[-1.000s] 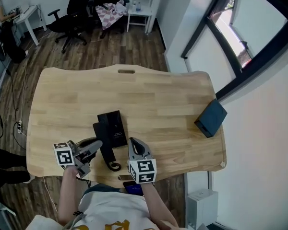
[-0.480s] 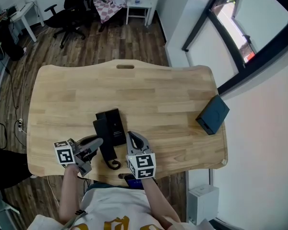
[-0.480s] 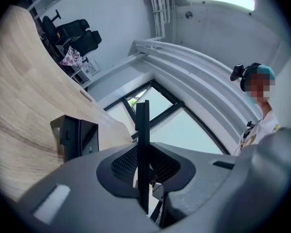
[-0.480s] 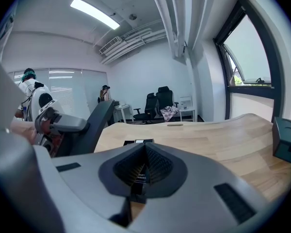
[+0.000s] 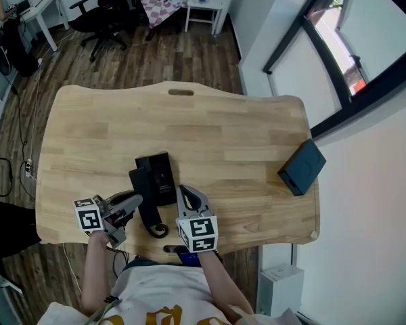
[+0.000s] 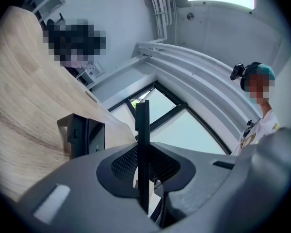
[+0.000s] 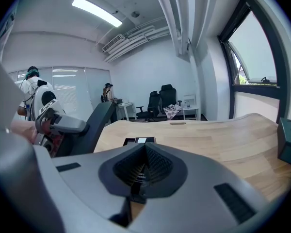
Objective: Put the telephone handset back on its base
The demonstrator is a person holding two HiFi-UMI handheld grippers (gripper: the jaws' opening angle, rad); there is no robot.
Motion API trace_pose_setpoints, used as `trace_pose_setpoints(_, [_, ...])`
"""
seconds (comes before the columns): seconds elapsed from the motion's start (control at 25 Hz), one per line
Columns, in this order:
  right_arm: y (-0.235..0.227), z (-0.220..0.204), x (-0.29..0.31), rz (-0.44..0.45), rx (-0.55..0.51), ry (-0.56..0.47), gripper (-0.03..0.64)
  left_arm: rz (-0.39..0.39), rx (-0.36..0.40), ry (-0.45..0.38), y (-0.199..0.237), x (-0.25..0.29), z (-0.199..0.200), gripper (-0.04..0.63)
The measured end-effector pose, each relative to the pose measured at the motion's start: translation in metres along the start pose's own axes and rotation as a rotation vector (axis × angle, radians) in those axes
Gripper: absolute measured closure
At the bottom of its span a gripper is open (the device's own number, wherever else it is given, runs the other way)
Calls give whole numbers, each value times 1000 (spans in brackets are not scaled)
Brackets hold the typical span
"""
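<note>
The black telephone base [image 5: 160, 176] lies flat on the wooden table [image 5: 223, 134], near its front edge. My left gripper [image 5: 135, 202] is shut on the black handset [image 5: 144, 202], which runs from beside the base's left edge toward me, its cord end curling at the front. In the left gripper view the handset [image 6: 142, 130] shows as a thin dark bar clamped between the pads. My right gripper [image 5: 185, 195] is shut on nothing just right of the base, pointing away from me. From the right gripper view [image 7: 145, 152] the base [image 7: 139, 141] lies straight ahead and the handset [image 7: 89, 125] slants up on the left.
A dark box [image 5: 300, 168] stands near the table's right edge. A small dark item [image 5: 177, 250] lies at the front edge by my body. Office chairs [image 5: 105, 9] and a white side table [image 5: 206, 5] stand beyond the table. A window wall runs along the right.
Only the head camera has shifted a little. Both grippers, the handset and the base stay where they were.
</note>
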State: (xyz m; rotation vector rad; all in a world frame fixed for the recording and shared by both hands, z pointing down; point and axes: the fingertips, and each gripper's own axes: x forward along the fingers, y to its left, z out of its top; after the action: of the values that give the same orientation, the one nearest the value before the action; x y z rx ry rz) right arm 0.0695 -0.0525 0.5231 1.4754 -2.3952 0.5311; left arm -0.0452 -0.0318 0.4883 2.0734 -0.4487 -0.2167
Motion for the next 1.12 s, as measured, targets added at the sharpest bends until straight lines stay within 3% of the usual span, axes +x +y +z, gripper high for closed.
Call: trace_pose_setpoints(1.12, [-11,-26,38,-14,1,85,611,29,-76,55,59,-1,-10,525])
